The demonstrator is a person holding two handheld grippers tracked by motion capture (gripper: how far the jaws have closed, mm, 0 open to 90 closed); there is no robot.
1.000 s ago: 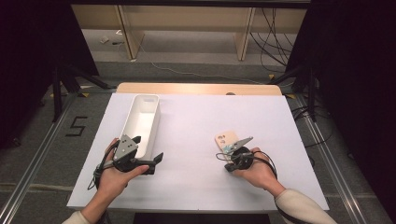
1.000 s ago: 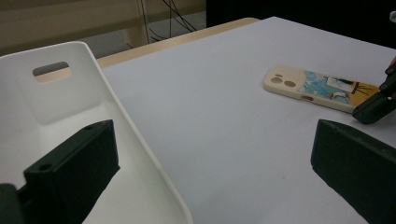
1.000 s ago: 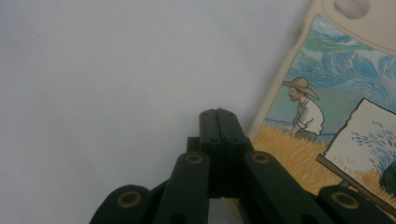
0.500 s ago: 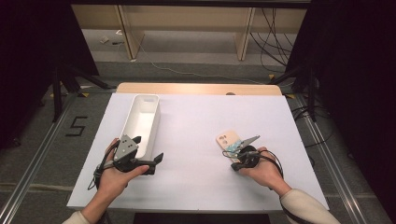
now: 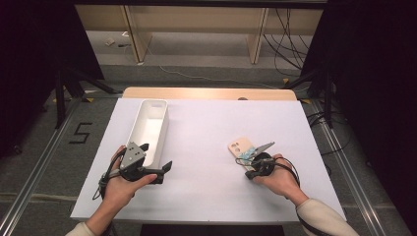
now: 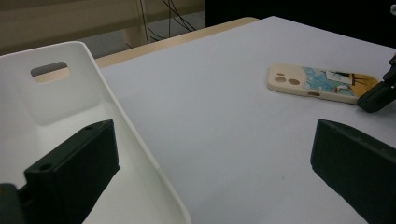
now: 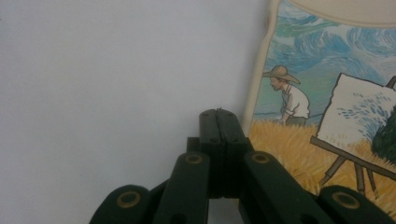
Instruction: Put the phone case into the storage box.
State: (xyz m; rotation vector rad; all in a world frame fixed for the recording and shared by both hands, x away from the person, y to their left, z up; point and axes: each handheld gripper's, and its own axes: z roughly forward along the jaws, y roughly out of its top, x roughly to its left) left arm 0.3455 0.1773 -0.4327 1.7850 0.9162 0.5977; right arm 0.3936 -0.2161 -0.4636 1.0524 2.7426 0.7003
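A cream phone case [image 5: 240, 147] with a painted picture on its back lies flat on the white table [image 5: 206, 137], right of centre. My right gripper [image 5: 245, 159] is at the case's near end with its jaws shut together and nothing between them. In the right gripper view the closed tips [image 7: 219, 117] sit right beside the case's edge [image 7: 327, 107]. My left gripper [image 5: 157, 156] is open wide at the near end of a white bin [image 5: 147, 129]. In the left gripper view the bin's wall [image 6: 140, 154] runs between the jaws, and the case [image 6: 317, 84] lies farther off.
The bin is long, narrow and empty, standing left of centre with a handle slot [image 6: 50, 71] in its far end. A wooden strip [image 5: 206, 93] borders the table's far edge. Floor, shelving legs and cables lie beyond.
My right hand and its gripper have shifted slightly to the right at the case's near end. The case, the bin and my left hand have kept still.
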